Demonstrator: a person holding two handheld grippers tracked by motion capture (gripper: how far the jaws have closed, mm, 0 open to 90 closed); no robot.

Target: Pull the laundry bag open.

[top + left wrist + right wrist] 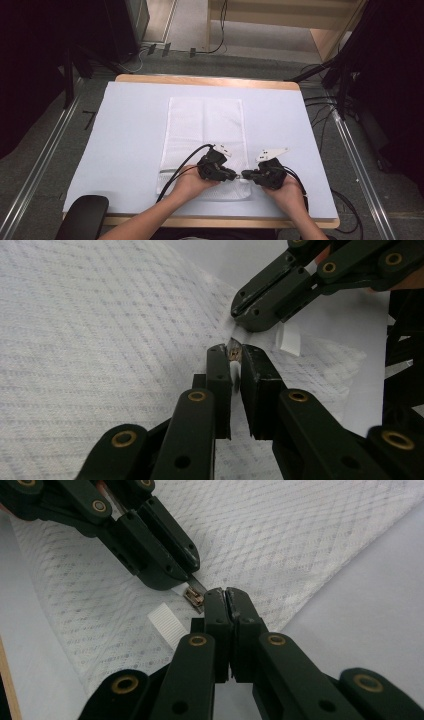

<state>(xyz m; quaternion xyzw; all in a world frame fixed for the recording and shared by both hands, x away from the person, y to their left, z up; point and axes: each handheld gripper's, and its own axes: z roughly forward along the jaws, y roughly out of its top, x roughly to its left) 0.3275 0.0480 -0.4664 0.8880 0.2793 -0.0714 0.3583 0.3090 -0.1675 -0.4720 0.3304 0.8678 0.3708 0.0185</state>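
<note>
A white mesh bag (205, 130) lies flat on the pale blue table cover (125, 150), its zipper running along the near edge. My left gripper (234, 175) (232, 351) is shut on the small metal zipper pull (233, 353) (194, 598). Tip to tip with it, my right gripper (246, 175) (225, 593) is shut on the bag's fabric right beside the slider. In the left gripper view the right gripper (243, 320) clamps a raised fold of white cloth. A white ribbon tab (167, 625) (289, 337) sticks out next to the zipper.
The cover leaves a strip of wooden table (205, 80) showing at the far edge. A black rounded chair part (85, 217) sits at the near left corner. Cables (325, 120) and dark stands line the floor to the right and behind.
</note>
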